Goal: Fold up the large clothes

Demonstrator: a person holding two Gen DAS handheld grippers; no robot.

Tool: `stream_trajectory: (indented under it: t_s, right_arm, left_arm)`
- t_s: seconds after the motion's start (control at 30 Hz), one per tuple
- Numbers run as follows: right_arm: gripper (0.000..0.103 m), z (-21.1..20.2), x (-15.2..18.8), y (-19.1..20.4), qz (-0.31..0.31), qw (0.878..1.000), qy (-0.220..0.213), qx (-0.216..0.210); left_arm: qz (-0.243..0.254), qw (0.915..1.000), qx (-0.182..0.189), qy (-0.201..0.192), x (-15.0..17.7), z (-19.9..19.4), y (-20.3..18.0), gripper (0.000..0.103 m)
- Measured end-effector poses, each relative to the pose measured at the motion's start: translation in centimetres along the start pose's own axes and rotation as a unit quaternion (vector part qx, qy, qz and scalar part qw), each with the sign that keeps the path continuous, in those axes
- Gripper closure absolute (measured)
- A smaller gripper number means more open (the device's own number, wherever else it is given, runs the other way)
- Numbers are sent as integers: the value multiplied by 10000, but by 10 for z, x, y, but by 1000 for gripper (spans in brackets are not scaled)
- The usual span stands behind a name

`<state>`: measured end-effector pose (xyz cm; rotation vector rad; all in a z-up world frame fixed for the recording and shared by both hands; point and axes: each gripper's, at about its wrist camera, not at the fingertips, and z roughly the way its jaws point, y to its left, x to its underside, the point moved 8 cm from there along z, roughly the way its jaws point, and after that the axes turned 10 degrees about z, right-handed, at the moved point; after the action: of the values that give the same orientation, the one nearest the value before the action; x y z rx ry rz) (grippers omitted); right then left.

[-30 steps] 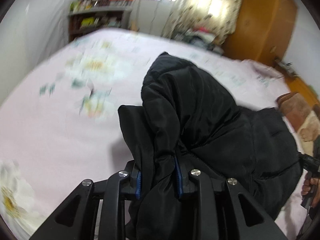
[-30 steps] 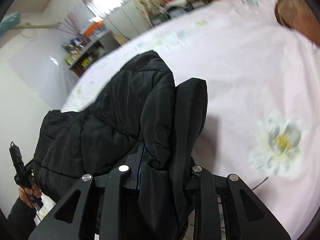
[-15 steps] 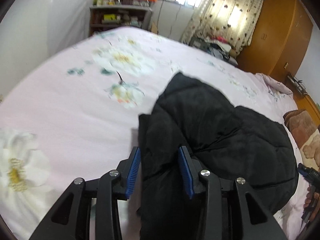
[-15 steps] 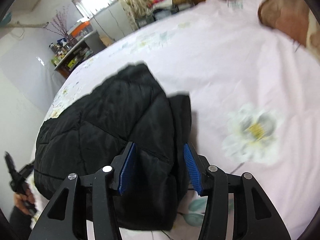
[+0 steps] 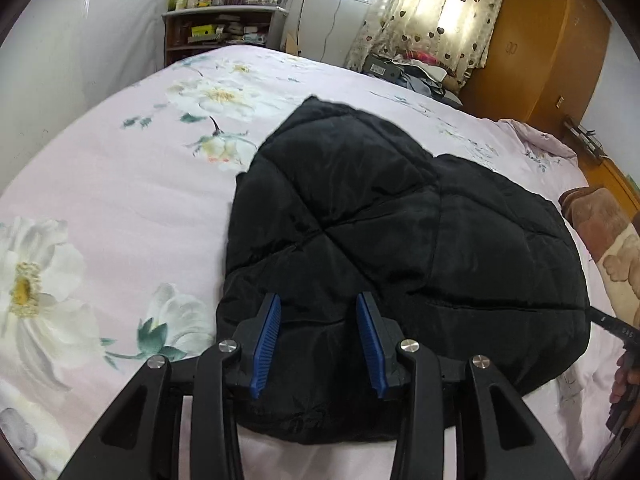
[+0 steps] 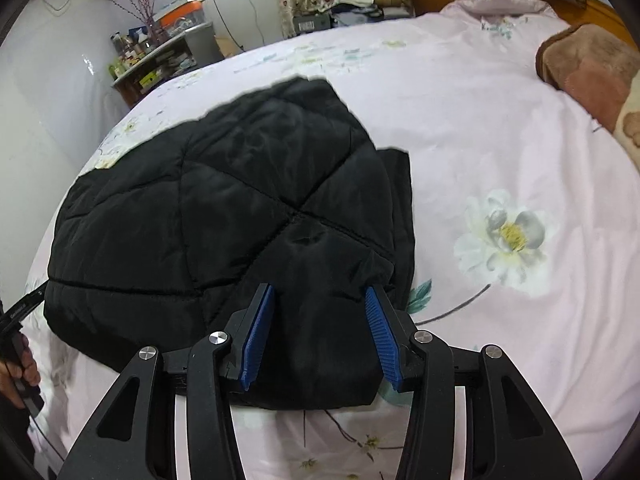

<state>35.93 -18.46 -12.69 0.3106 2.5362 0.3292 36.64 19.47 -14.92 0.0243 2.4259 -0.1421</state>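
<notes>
A black quilted jacket [image 5: 400, 220] lies folded into a flat bundle on the pink flowered bed sheet [image 5: 120, 200]. My left gripper [image 5: 318, 296] hovers over its near left edge, jaws apart, the blue pads [image 5: 266, 332] clear of the cloth. In the right wrist view the same jacket [image 6: 220, 208] fills the middle. My right gripper [image 6: 319, 288] stands over its near right corner. Its jaws are closing a little, with jacket fabric below and between them but the pads [image 6: 382, 336] not pressing on it.
A brown plush blanket [image 6: 592, 68] lies at the bed's right side. A cluttered shelf [image 5: 216, 28], a pile of clothes [image 5: 412, 68] and a wooden wardrobe [image 5: 540, 40] stand beyond the bed. A hand [image 5: 626, 364] shows at the frame edge.
Both grippers opened and let go of the raised jacket fold. The jacket dropped flat onto the bed, and both grippers drew back toward its near edge.
</notes>
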Motion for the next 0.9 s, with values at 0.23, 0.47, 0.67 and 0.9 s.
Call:
stream_trajectory:
  t_s: [0.23,0.47,0.67,0.9]
  right_arm:
    - [54,-46,12,27,-72,9996,-183,-223]
    - [54,-98,42,60,-284,9982,-410,-322]
    - [54,-143,79,75,-484,9969,-558,-264]
    - [54,-182,126,92,-542,9962,-614,-279]
  left_arm:
    - [226,9996,-87,-150,6,-48,-23,61]
    - [264,9993,-13,-268,28,-106,-57,47]
    - [198,9994,103,-281,55,-156,-81,46]
    - [499,9982,67,-316,87,-199,-104,46]
